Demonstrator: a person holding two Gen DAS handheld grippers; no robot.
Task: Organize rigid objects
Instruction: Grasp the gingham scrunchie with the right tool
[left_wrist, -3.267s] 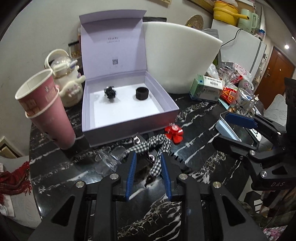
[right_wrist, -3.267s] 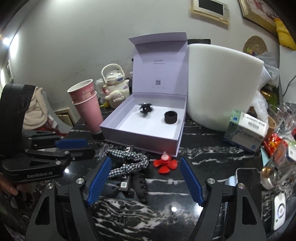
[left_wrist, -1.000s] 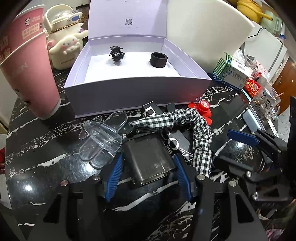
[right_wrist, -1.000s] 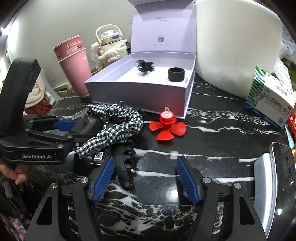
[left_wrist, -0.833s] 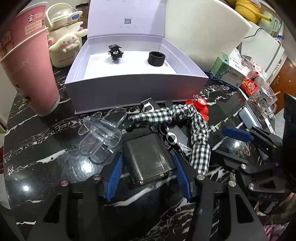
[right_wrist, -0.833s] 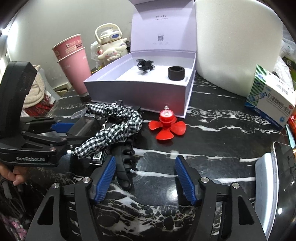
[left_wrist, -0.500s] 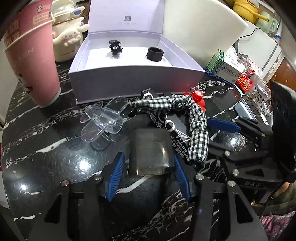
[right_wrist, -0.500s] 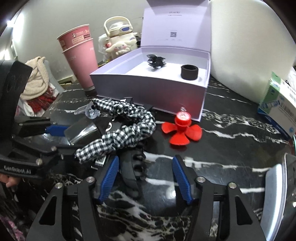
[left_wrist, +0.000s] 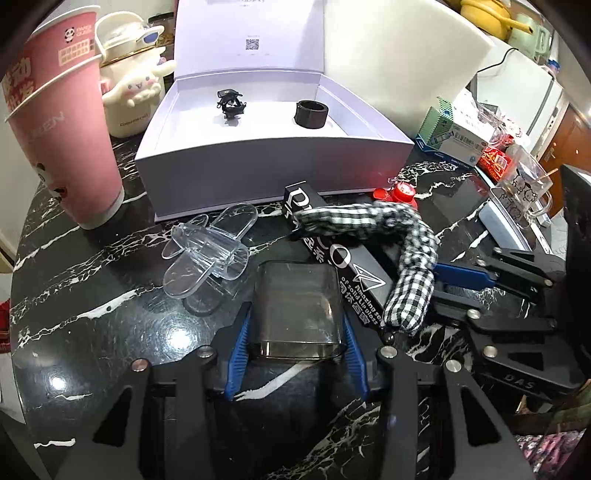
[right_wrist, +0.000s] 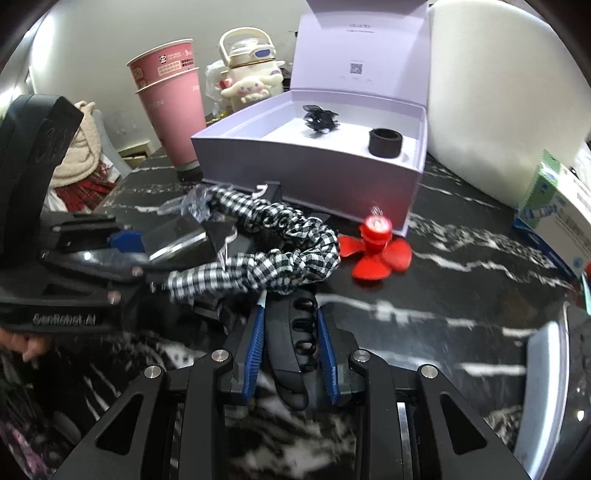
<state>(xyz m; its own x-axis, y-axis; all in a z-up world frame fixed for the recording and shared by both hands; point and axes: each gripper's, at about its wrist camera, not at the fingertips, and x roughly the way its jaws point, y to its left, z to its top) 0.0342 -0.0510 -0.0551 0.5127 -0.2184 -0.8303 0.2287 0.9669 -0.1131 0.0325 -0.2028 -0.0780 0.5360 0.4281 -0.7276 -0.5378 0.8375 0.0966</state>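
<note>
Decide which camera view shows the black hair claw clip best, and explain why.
The right wrist view: the black hair claw clip lies lengthwise between the right gripper pads, slots visible. In the left wrist view the checked scrunchie and that gripper cover it; it cannot be made out.

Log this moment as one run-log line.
left gripper: closing on smoky clear case | right gripper: shut on black hair claw | lavender box: open

Fisheye-bent edges, overhead glare on glossy marble, right-wrist motion blur.
</note>
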